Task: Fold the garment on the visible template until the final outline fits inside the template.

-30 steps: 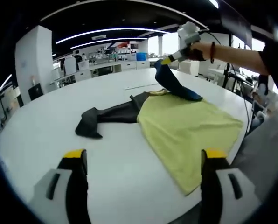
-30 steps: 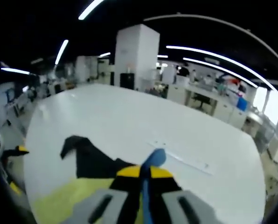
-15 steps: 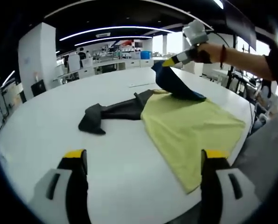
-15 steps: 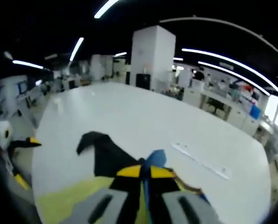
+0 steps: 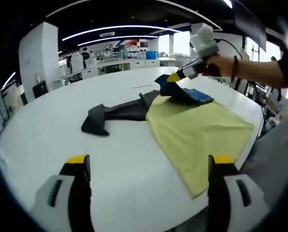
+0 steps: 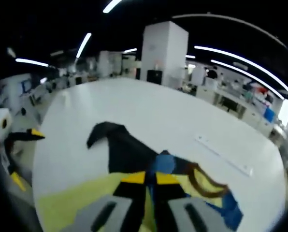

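Right hand-held gripper (image 5: pixel 175 76) jaws clamped, arm outstretched, left hand-held gripper (image 5: pixel 146 166) jaws wide apart

Bare table (image 5: pixel 47 121) all around garment (image 5: pixel 197 130)

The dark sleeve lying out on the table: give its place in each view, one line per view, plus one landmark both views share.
Left gripper view: the dark sleeve lies left of centre, stretching left from the yellow cloth.
Right gripper view: the dark sleeve sits left of centre, just above the yellow cloth.
Shared landmark: the white pillar behind the table.
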Demonstrator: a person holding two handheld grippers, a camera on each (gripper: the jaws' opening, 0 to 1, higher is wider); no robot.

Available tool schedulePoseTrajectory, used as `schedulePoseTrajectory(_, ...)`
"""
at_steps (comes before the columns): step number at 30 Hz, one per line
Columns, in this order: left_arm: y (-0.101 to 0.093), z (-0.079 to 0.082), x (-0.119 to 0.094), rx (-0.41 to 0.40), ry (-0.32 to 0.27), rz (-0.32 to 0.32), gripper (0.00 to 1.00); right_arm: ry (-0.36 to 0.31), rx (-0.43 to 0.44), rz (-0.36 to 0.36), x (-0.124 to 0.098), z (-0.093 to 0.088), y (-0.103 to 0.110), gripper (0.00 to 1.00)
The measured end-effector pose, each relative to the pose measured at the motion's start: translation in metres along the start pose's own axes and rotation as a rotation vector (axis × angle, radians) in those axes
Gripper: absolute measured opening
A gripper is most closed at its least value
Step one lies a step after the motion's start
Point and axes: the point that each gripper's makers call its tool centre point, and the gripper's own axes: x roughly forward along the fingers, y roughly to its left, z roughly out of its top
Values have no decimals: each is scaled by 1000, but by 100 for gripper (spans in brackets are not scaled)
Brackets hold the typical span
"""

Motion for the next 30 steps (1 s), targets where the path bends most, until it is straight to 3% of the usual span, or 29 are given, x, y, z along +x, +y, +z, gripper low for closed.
schedulePoseTrajectory(8,-3,0,-2,-7,0,13,99,54,-47,84,17,-25,31,2)
schedulePoseTrajectory(16,-1,1,-3,-6,-7,15,99,104,55,237,20,-47,66,10)
schedulePoseTrajectory(21,-2,1,-3,-6,-4,11,99,100,107,259,11,-48,72,19)
schedulePoseTrajectory(24,-1,1,-2,-7,-2,8,99,93,104,254,16,-48,64,30)
schedulePoseTrajectory(30,1,2,1,6,5,1,99,59,130,223,9,-50,56,62)
